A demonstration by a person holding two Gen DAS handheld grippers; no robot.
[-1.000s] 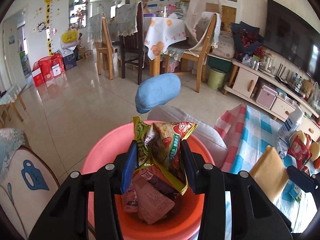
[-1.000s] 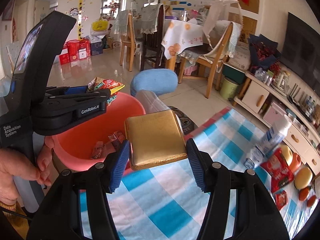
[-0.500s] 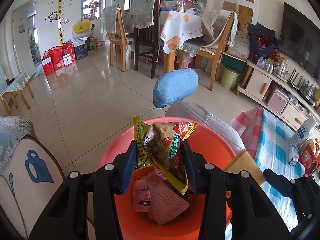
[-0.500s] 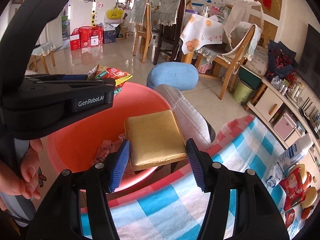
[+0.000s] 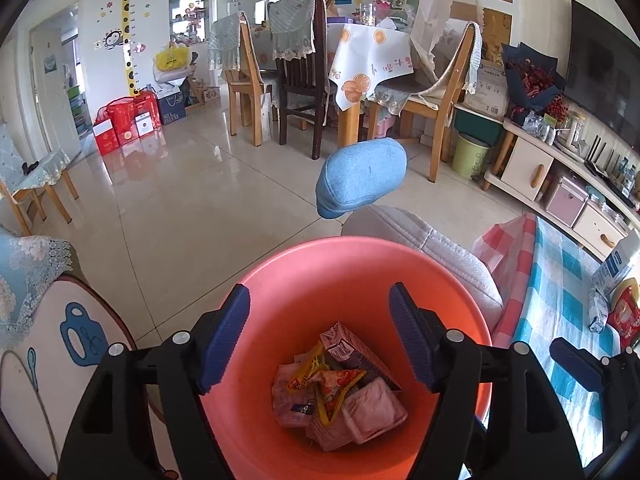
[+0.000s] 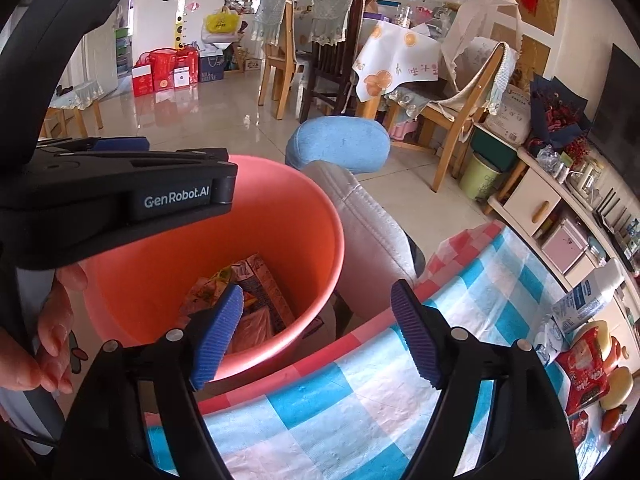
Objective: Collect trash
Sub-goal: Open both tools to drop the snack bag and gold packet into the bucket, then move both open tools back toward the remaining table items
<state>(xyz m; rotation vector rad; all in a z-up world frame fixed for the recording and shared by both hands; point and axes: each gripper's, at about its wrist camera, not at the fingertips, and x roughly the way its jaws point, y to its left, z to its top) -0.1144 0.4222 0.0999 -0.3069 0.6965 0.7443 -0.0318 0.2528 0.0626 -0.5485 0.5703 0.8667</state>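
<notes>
Now, starting at the left: the left gripper hangs directly over the pink bin, its jaws opening with nothing between them. Below it, at about 6 o'clock in the left wrist view, the trash pile lies on the bin floor: a small purple-and-white carton, a yellow and red snack wrapper, and a few pale pink packets. A hand grips the left tool's handle at 8 o'clock in the right wrist view.

Moving right, the right gripper sits over the near rim of the bin, where it meets the edge of the checked cloth covering the worktop. Its jaws are also opening and hold nothing; its left pad shows against the bin's inside, its right pad against the cloth.

Judged from this, the step in hand is the release: both tools have let their loads go into the bin and are free for another pick.

Further right, toward 3 to 4 o'clock in the right wrist view, more things lie on the cloth: a white bottle on its side, a red snack packet, and some rounded yellow and orange items at the frame edge, too cut off to identify. Which of these count as trash I cannot tell for sure; the red packet looks the likeliest.

The next move probably calls for swinging a gripper away from the bin toward that cluster, keeping jaws wide, and coming down on a flat, crinkly packet that may slide on the cloth.
</notes>
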